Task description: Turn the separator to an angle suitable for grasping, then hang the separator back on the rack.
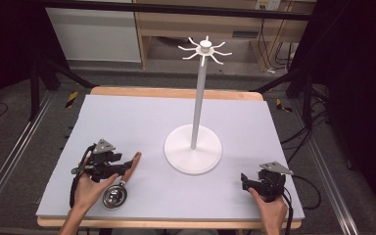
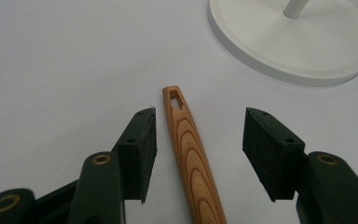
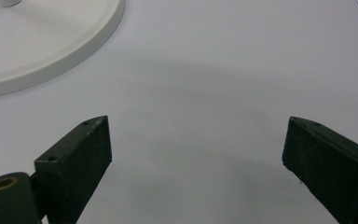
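A ladle lies on the table at the near left, its wooden handle [image 1: 132, 164] pointing away and its steel bowl [image 1: 114, 197] toward the front edge. In the left gripper view the wooden handle [image 2: 189, 154] runs up between the two jaws, with a slot near its tip. My left gripper [image 2: 198, 140] is open around the handle, its pads clear of the wood on both sides; in the high view the left gripper [image 1: 108, 166] sits over the handle. My right gripper [image 1: 246, 181] rests at the near right, open, and the right gripper [image 3: 196, 154] holds nothing.
A white hook stand [image 1: 194, 147] with a round base stands mid-table, its pole rising to a crown of hooks [image 1: 205, 48]. Its base [image 2: 298, 42] lies just beyond the handle tip. The table's wooden edge [image 1: 176, 224] runs along the front.
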